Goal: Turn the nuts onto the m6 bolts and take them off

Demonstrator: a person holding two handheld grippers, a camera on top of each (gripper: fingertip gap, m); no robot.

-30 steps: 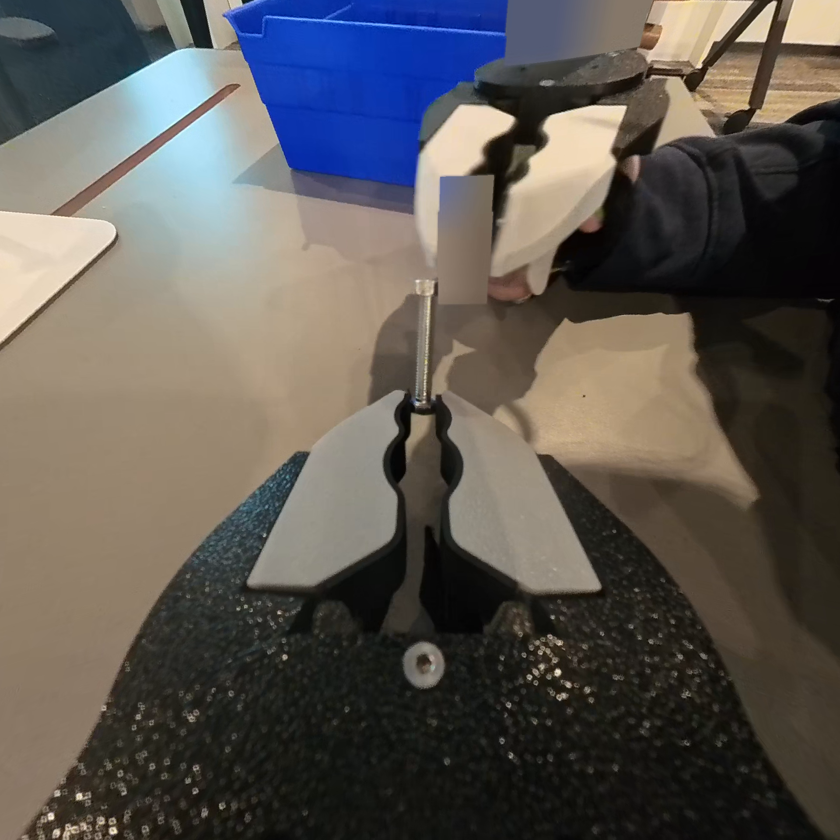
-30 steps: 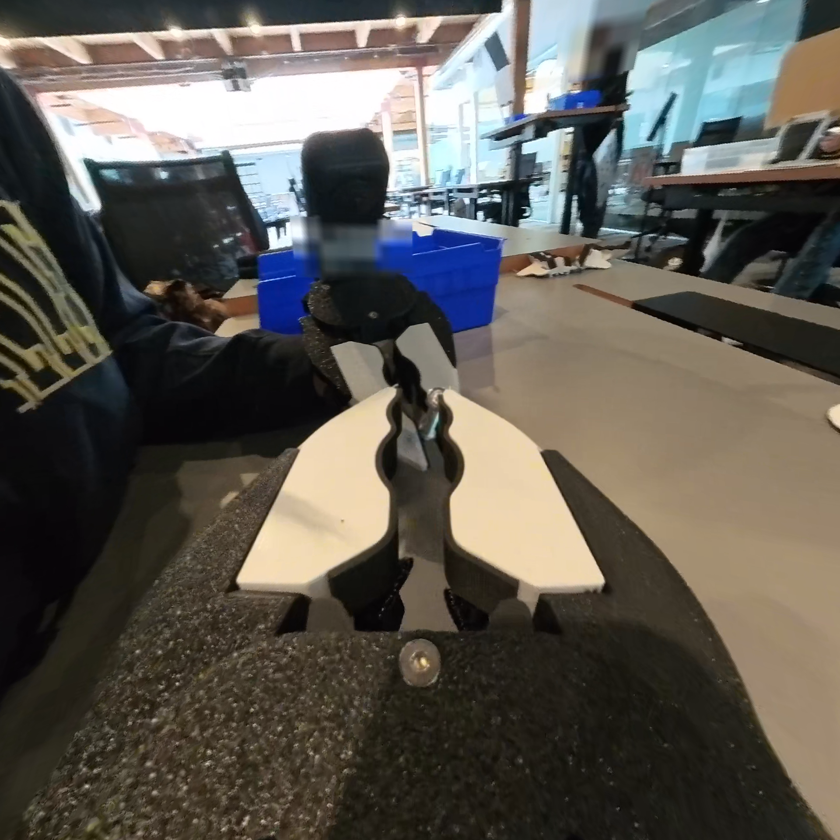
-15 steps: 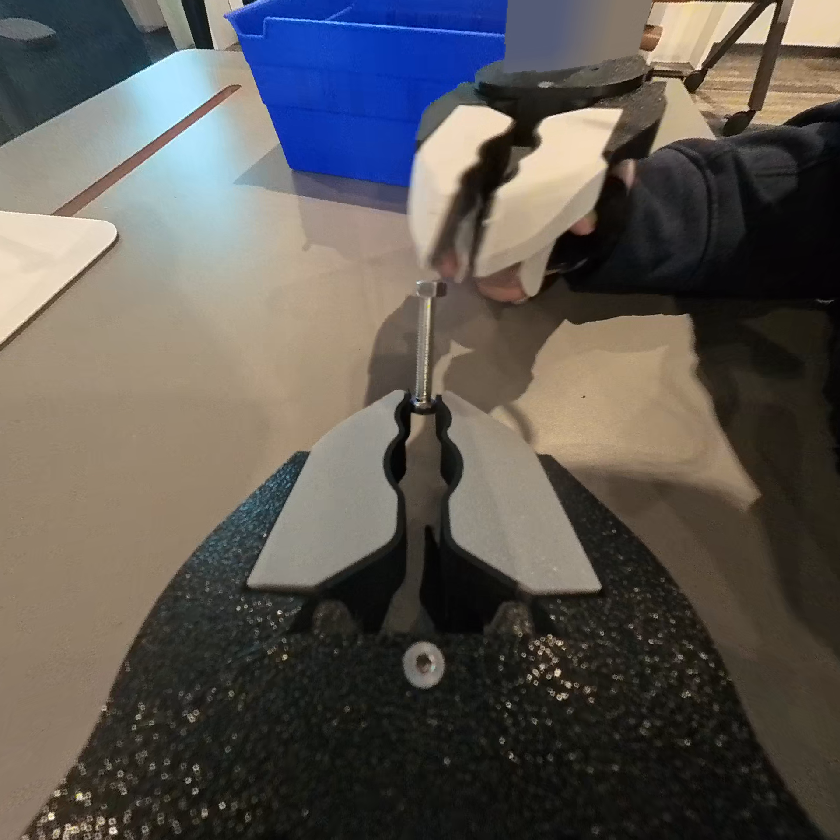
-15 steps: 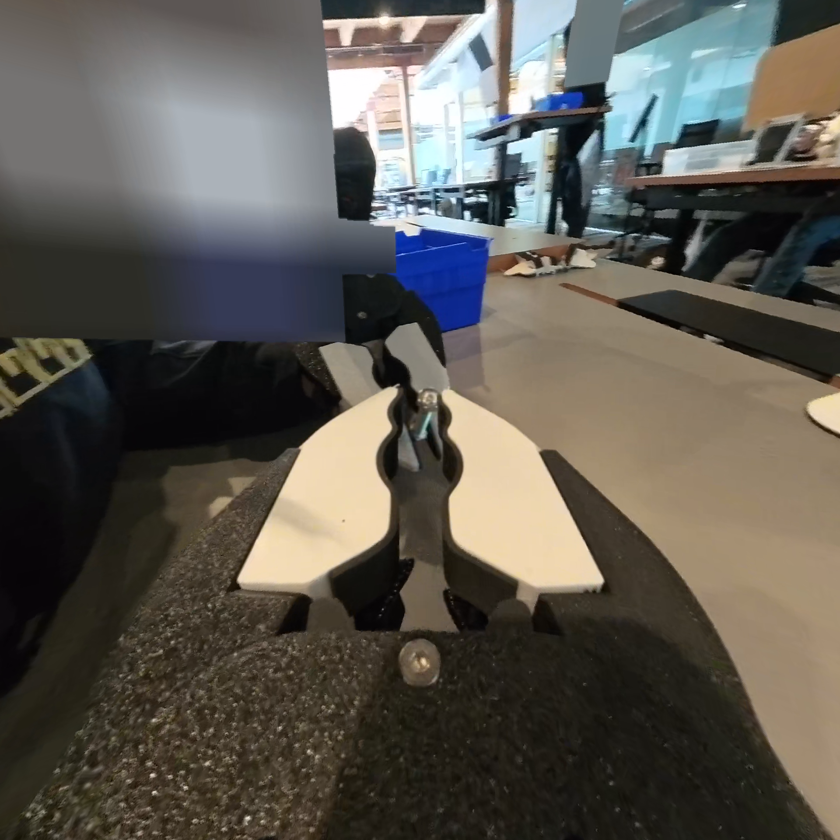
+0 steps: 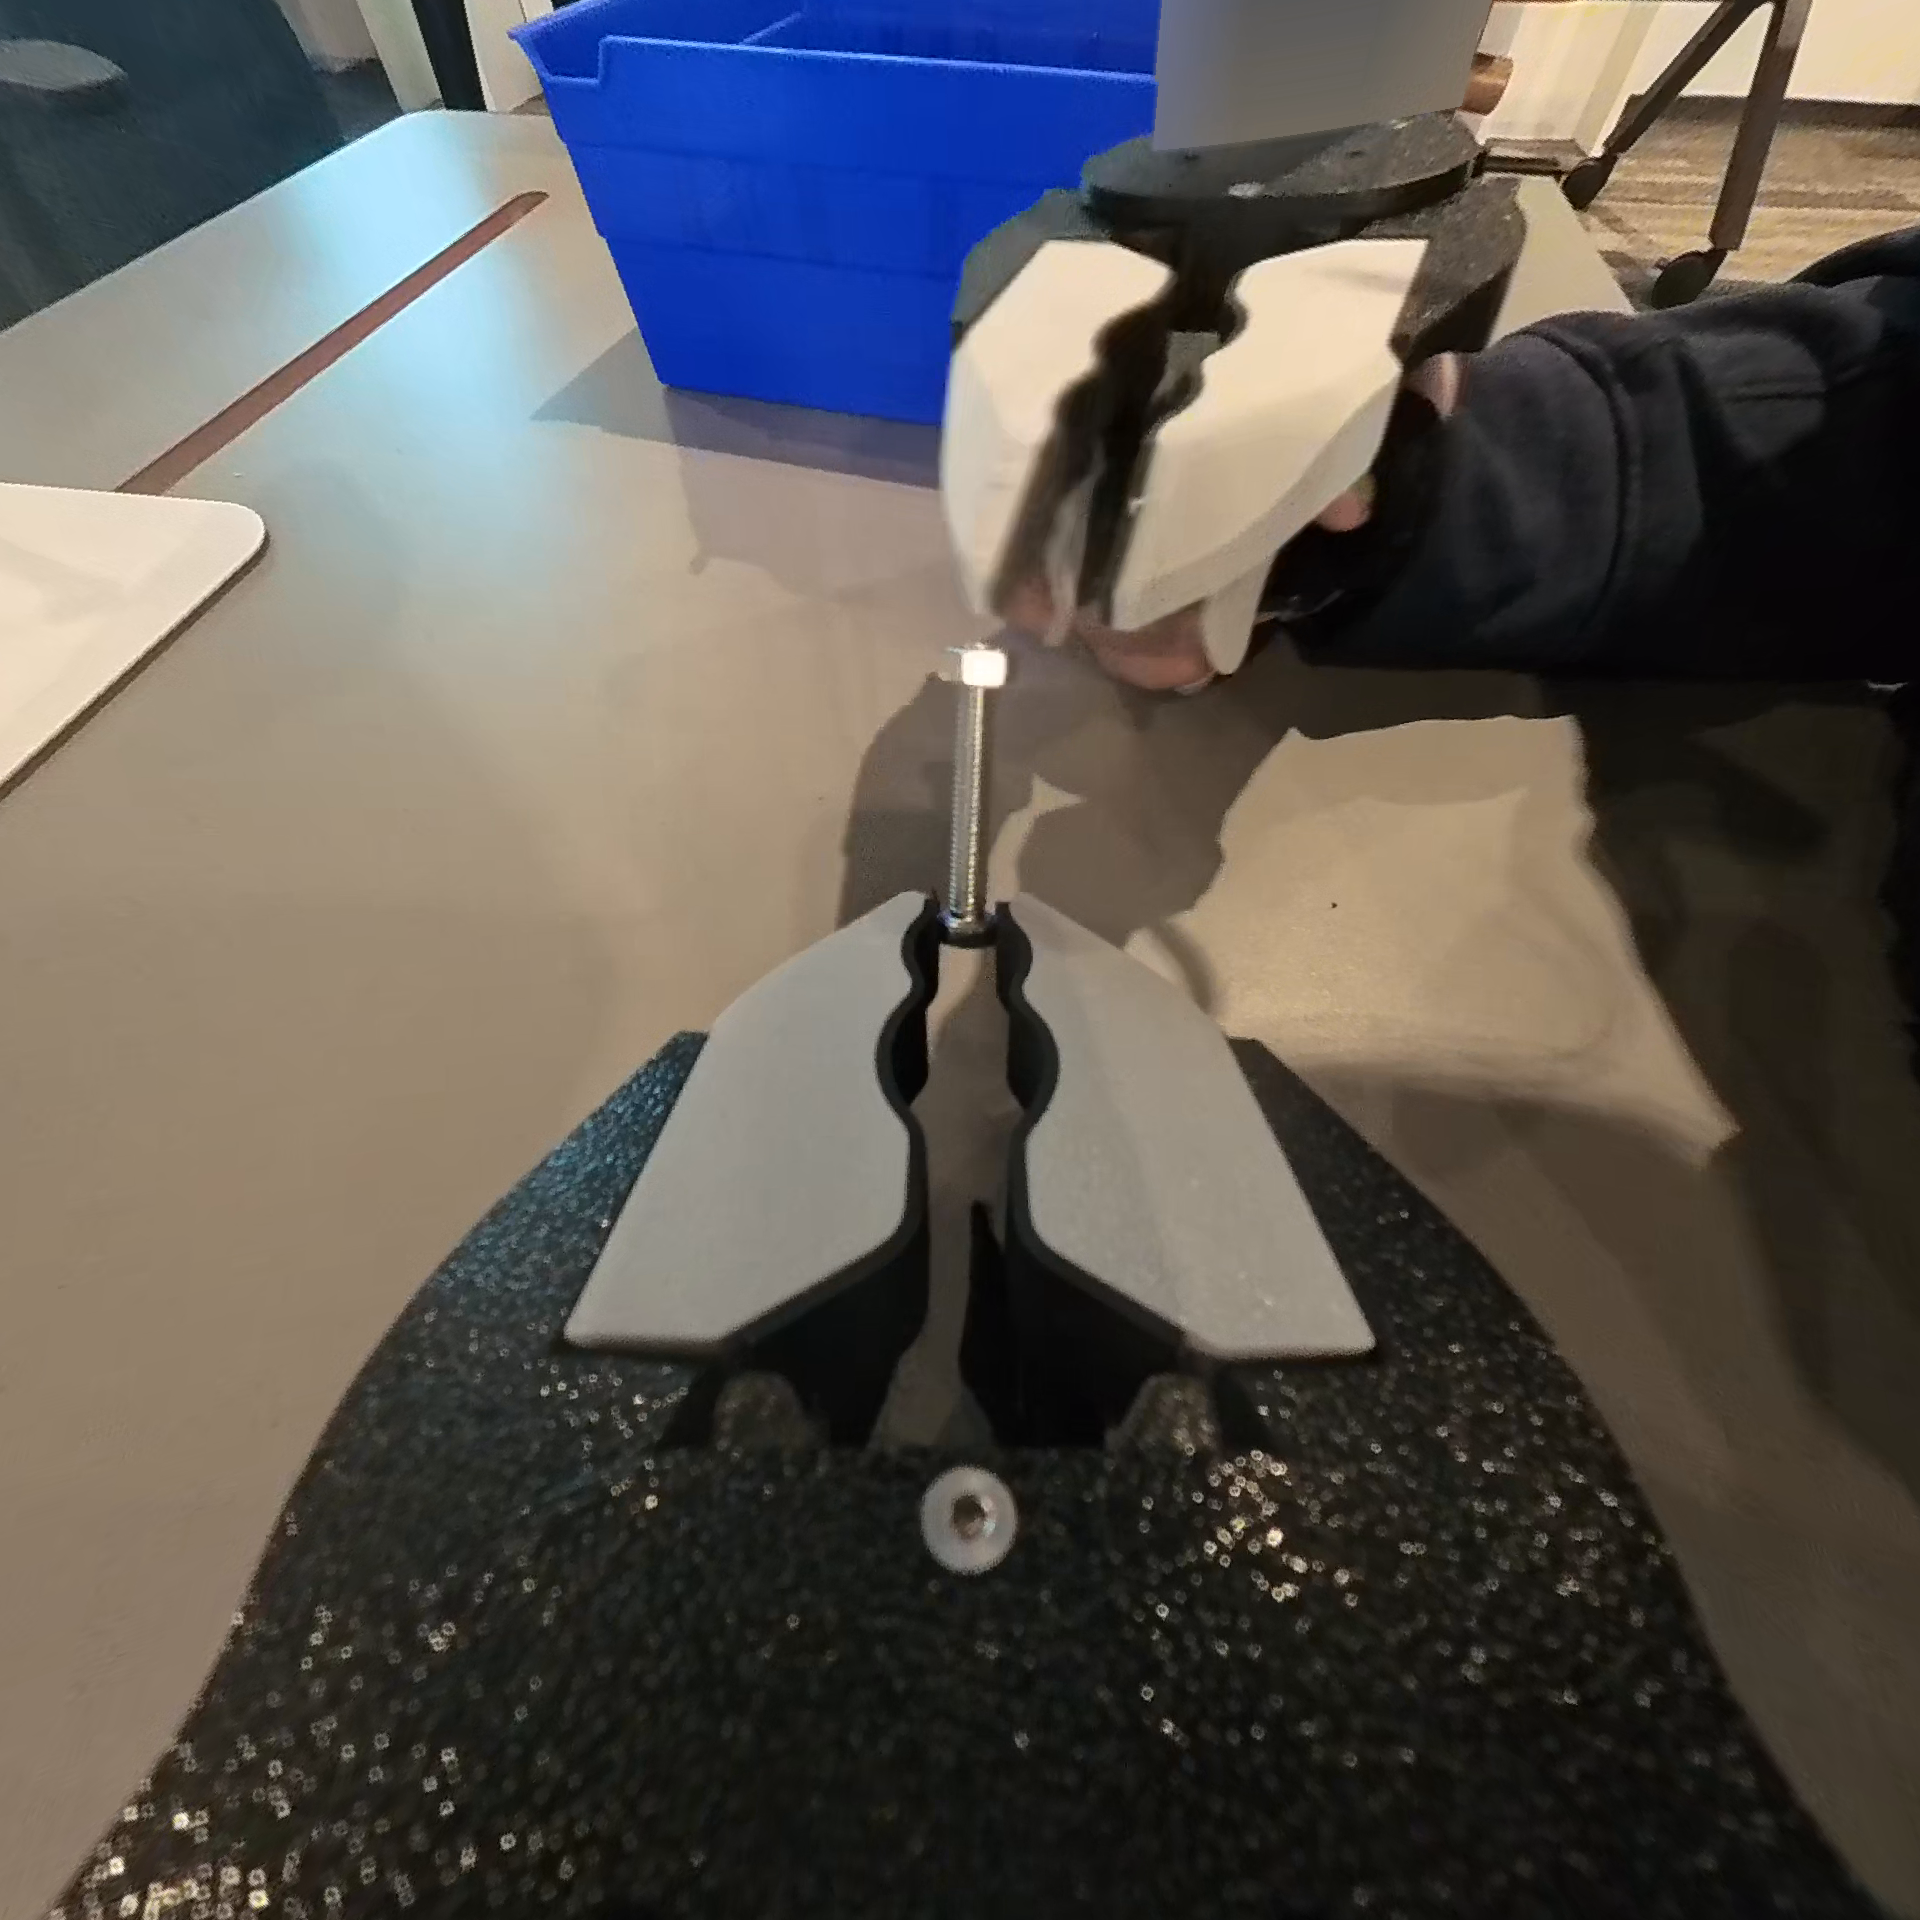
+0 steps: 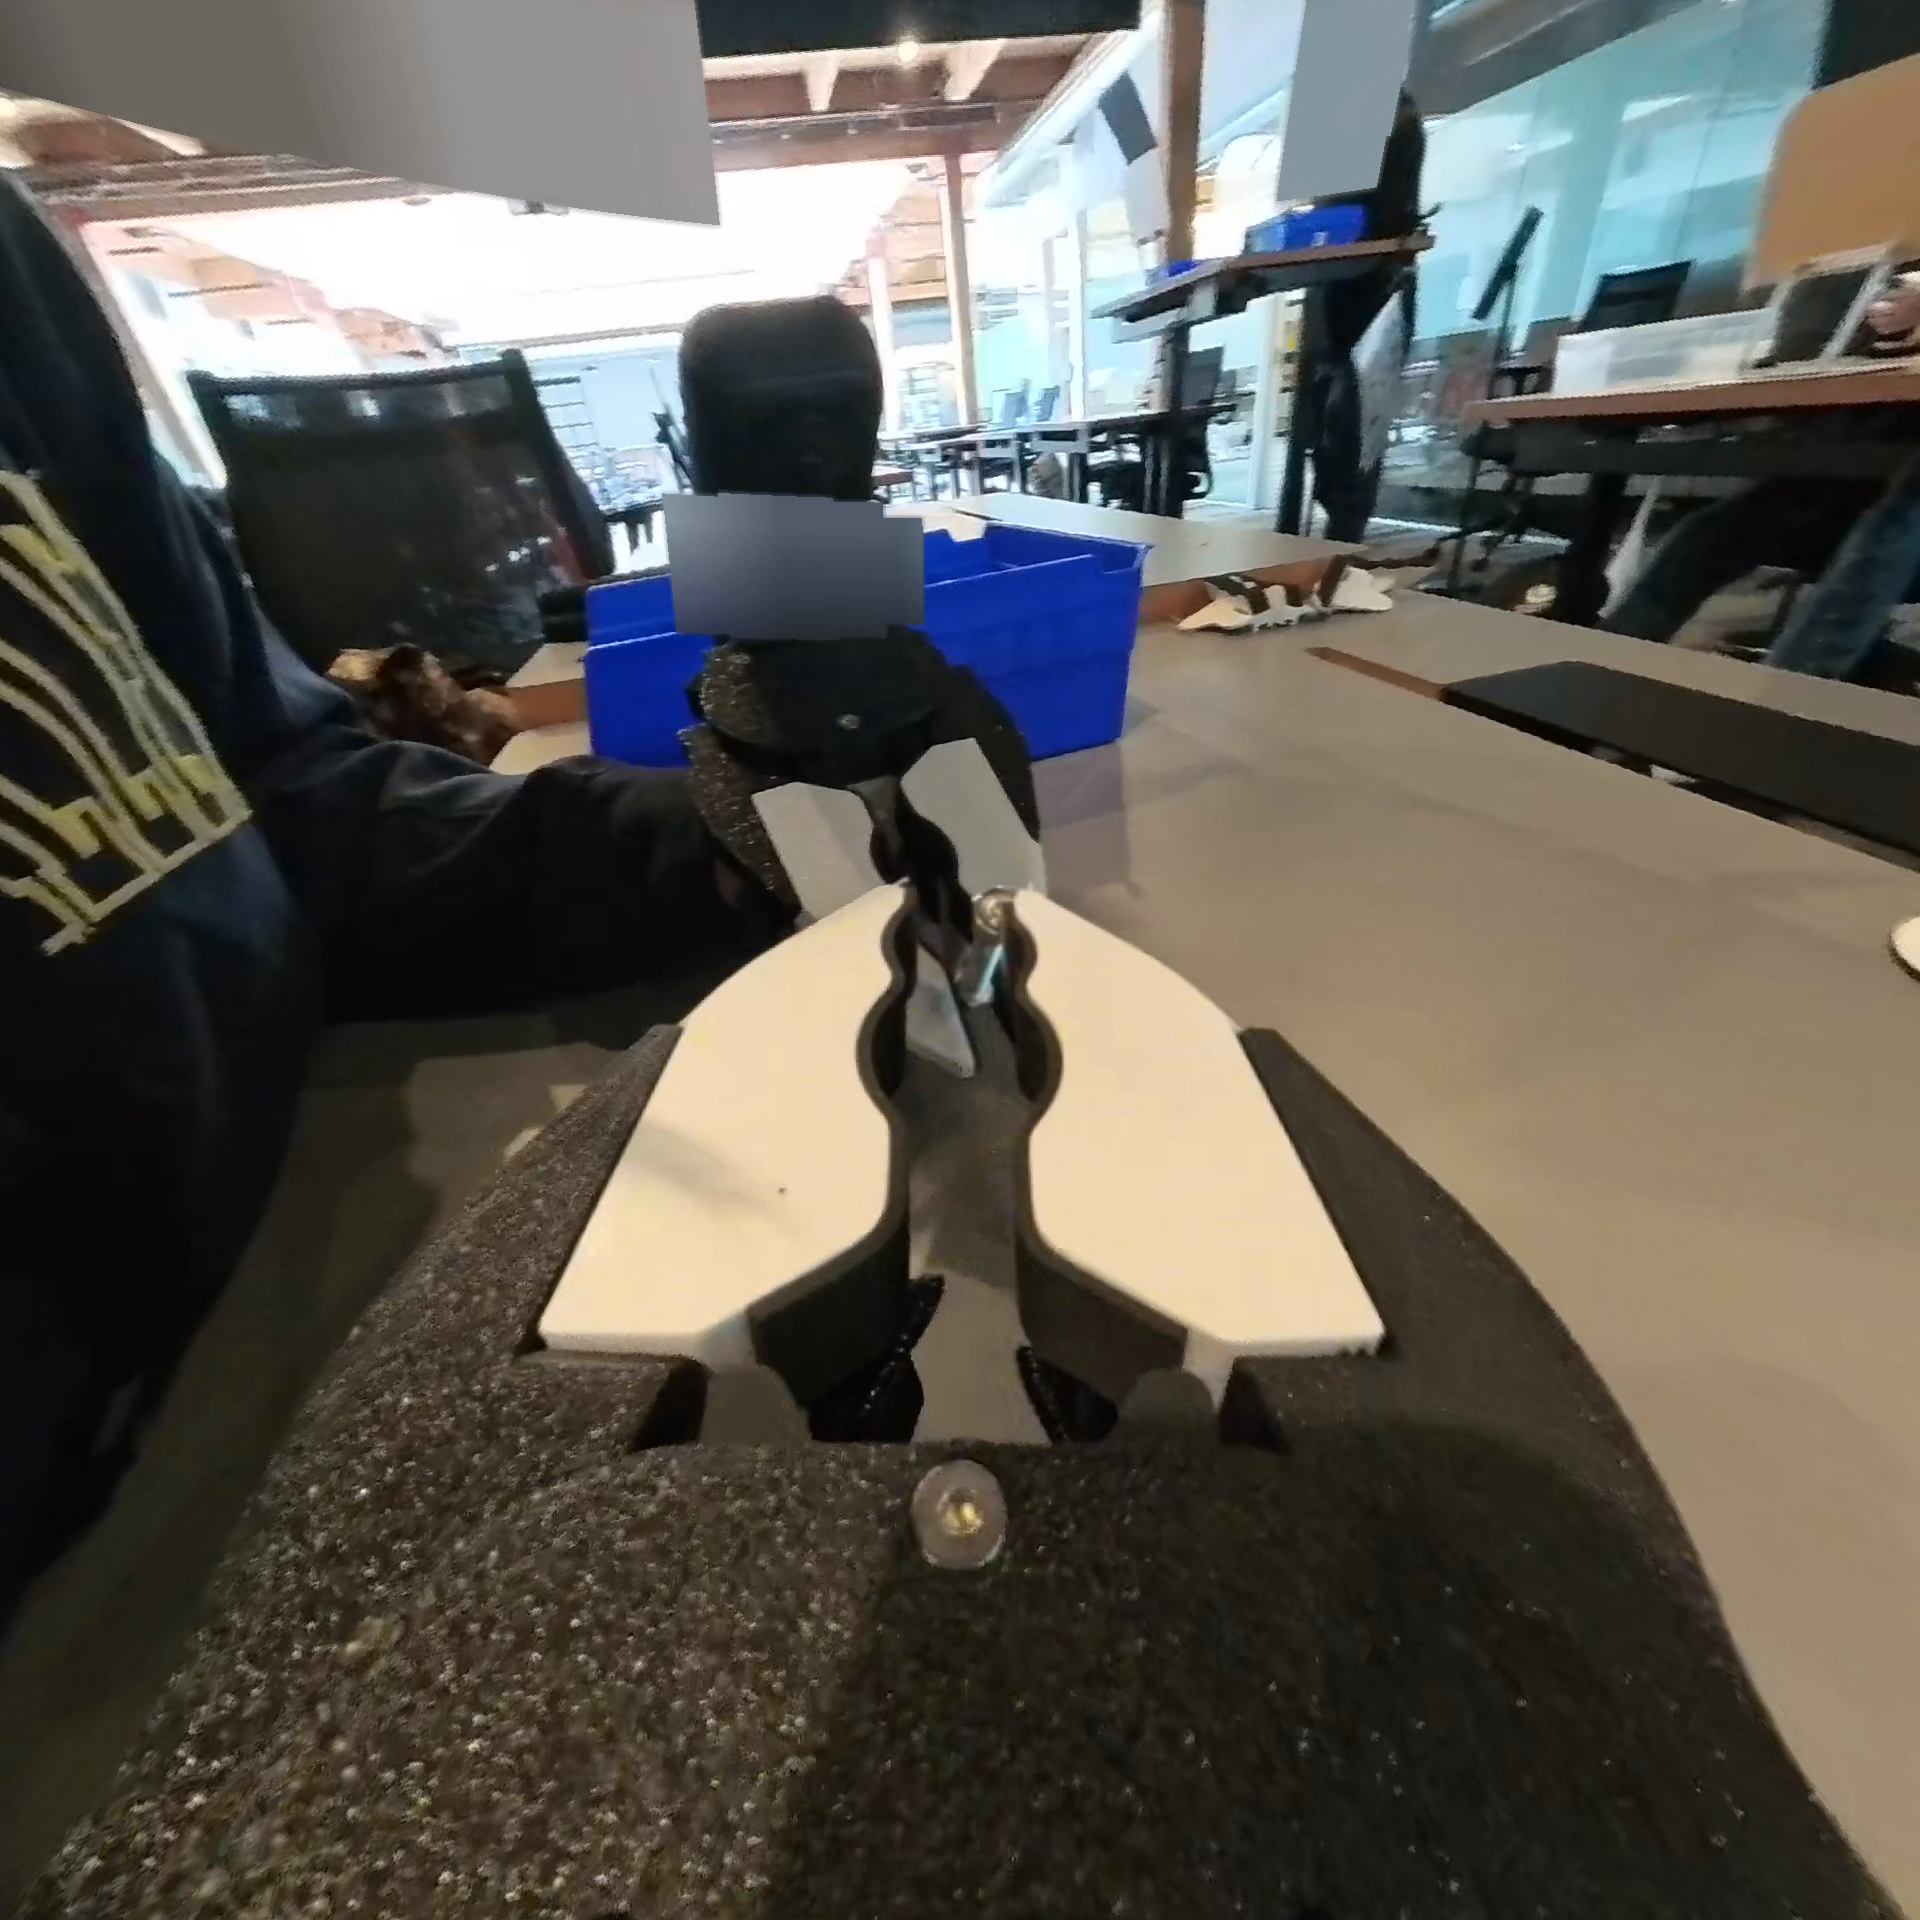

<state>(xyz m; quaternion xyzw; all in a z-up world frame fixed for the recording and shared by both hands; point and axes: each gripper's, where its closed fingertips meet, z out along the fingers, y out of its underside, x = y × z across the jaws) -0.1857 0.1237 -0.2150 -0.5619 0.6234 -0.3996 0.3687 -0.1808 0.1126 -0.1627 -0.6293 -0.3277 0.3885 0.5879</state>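
My left gripper (image 5: 968, 923) is shut on the near end of a silver threaded bolt (image 5: 968, 800) that points forward above the grey table (image 5: 416, 748). A hex nut (image 5: 974, 665) sits at the bolt's far end. My right gripper (image 5: 1049, 613) faces it from beyond, blurred, just up and right of the nut and apart from it. Its jaws stand a narrow gap apart with nothing between them. In the right wrist view the right gripper (image 6: 961, 906) has the nut (image 6: 992, 912) just beyond its right fingertip, and the left gripper's fingers (image 6: 805, 847) show behind.
A blue bin (image 5: 831, 208) stands at the back of the table and also shows in the right wrist view (image 6: 1039, 644). A white board (image 5: 94, 592) lies at the left edge. A person's dark sleeve (image 5: 1662, 499) holds the right gripper. A black mat (image 6: 1662, 727) lies far right. Tip to tip, the grippers are about 6 cm apart.
The right gripper was over the bolt's far end a second ago. It has come off the nut and moved up and right. The left gripper and bolt have not moved.
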